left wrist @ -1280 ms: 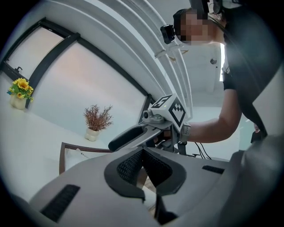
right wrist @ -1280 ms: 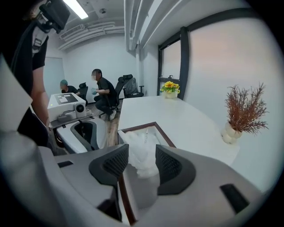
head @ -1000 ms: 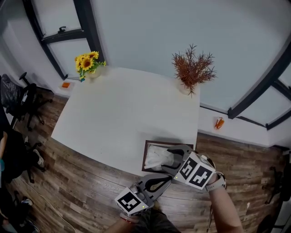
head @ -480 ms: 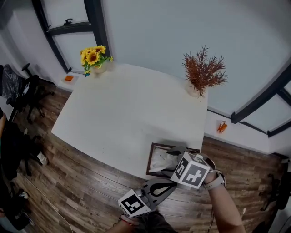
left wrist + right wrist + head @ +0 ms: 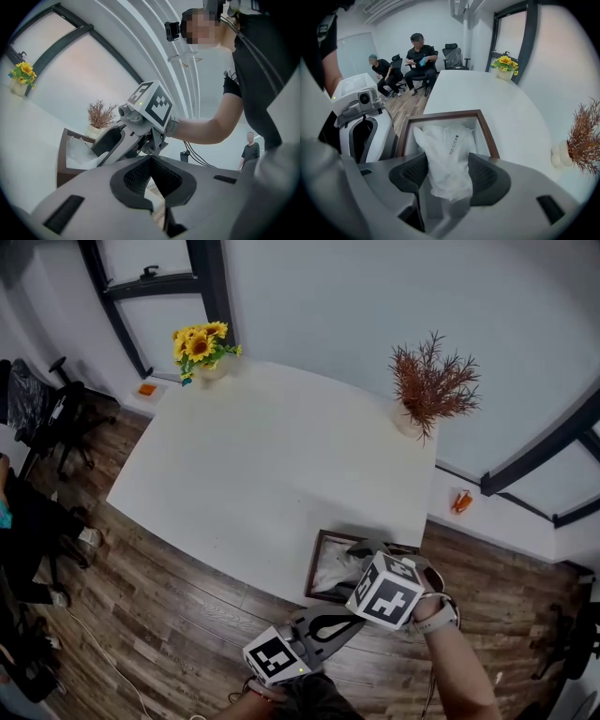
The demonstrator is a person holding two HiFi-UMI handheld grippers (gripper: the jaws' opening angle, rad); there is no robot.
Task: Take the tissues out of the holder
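A dark brown wooden holder (image 5: 320, 562) stands at the near edge of the white table (image 5: 262, 465). A crumpled clear plastic tissue pack (image 5: 447, 154) sticks up out of the holder (image 5: 485, 129). My right gripper (image 5: 447, 176) stands open, with the pack's upper end between its two dark pads. In the head view the right gripper (image 5: 361, 557) reaches into the holder from the near side. My left gripper (image 5: 354, 615) is shut and empty. It hangs off the table's edge, just below the right one. The left gripper view shows the holder (image 5: 61, 154) under the right gripper (image 5: 112, 140).
A vase of sunflowers (image 5: 204, 345) stands at the table's far left corner. A dried red plant (image 5: 429, 390) stands at the far right. Office chairs (image 5: 42, 418) stand on the wooden floor to the left. Seated people (image 5: 417, 61) are beyond the table's end.
My right gripper has dropped a little toward the near edge of the holder, and its jaws stand wider round the pack. The left gripper has hardly moved.
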